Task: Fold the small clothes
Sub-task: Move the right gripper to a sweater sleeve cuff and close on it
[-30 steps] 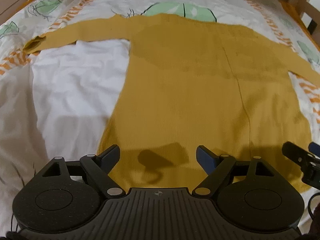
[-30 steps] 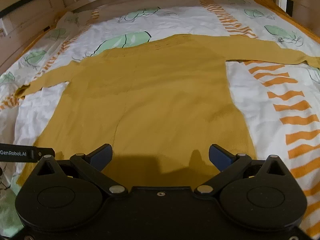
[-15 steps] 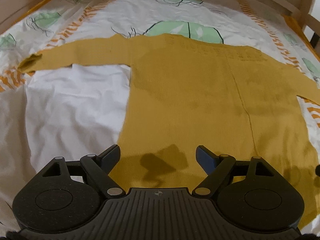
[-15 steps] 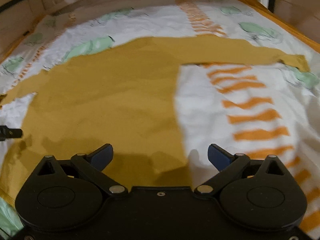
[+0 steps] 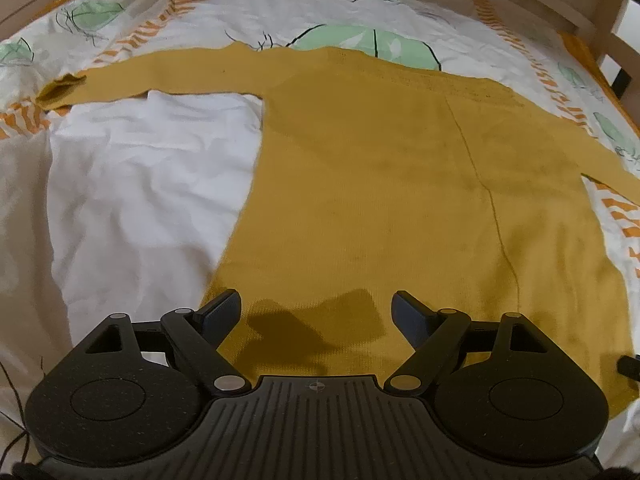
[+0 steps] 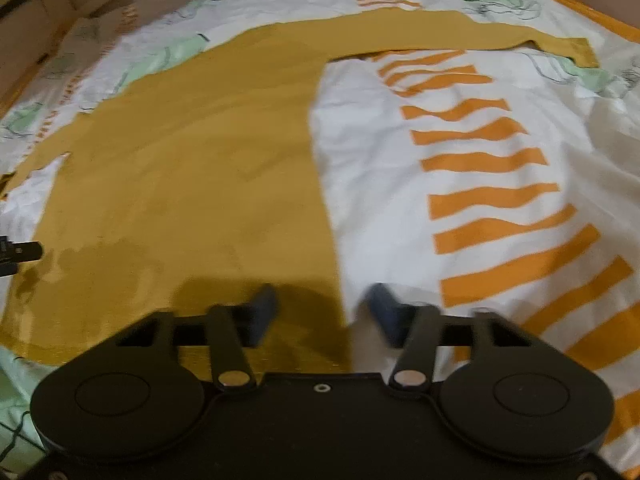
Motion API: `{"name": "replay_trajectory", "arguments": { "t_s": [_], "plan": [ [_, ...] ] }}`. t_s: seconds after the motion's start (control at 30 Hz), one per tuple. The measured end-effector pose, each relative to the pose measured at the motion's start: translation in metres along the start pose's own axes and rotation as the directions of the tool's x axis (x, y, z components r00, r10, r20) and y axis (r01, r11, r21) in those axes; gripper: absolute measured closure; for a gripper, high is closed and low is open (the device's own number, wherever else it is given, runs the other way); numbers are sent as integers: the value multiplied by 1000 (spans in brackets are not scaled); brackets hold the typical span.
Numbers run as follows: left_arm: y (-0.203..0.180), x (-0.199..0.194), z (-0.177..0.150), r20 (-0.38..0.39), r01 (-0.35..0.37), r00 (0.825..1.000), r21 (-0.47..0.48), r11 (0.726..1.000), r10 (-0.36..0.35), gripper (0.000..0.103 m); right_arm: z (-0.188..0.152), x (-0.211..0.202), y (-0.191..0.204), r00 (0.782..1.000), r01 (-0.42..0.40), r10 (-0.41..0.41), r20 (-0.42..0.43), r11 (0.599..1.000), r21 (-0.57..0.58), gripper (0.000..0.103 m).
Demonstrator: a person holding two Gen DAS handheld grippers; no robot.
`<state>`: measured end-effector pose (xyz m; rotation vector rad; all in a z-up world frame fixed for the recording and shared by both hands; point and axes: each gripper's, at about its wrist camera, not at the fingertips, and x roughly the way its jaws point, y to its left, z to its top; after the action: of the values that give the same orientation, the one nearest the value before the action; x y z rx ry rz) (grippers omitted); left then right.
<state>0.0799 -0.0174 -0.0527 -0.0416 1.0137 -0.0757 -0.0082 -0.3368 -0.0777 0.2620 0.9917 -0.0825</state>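
Mustard knit sweater [image 5: 400, 184] spread flat, sleeves out, ready for folding; left gripper [image 5: 316, 312] spread wide over hem, right gripper [image 6: 320, 312] has just been closing astride the corner (nothing pinched yet).

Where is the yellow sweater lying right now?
The yellow sweater lies spread flat on the patterned bedsheet, sleeves stretched out to both sides. In both wrist views its bottom hem is nearest the camera.

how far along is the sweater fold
Done: the mustard sweater lies flat on the bedsheet, sleeves spread. In hand: the right gripper straddles its side edge near the hem, jaws just closing; the left gripper hangs open over the hem. Left: every fold.
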Motion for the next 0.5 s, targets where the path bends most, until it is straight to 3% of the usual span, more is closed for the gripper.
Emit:
{"name": "replay_trajectory", "arguments": {
  "t_s": [0.07,0.13,0.3,0.37,0.5],
  "plan": [
    [-2,-2,1,7,-5,1000,6,1000,5,21,0,0,4,1000,-22,22,-3,1000,-17,65],
    [-4,-2,1,12,-12,1000,14,1000,12,21,-1,0,9,999,-39,39,0,998,-45,94],
    [-9,-1,2,18,-23,1000,46,999,22,21,0,-13,10,1000,-10,12,19,996,-84,96],
    [-10,-2,3,31,-30,999,51,998,28,21,-1,-15,2,999,41,-42,-8,995,-85,96],
    [-15,4,6,24,-34,999,64,997,32,21,-5,-12,-7,998,37,-39,-44,998,-60,96]
  ]
}}
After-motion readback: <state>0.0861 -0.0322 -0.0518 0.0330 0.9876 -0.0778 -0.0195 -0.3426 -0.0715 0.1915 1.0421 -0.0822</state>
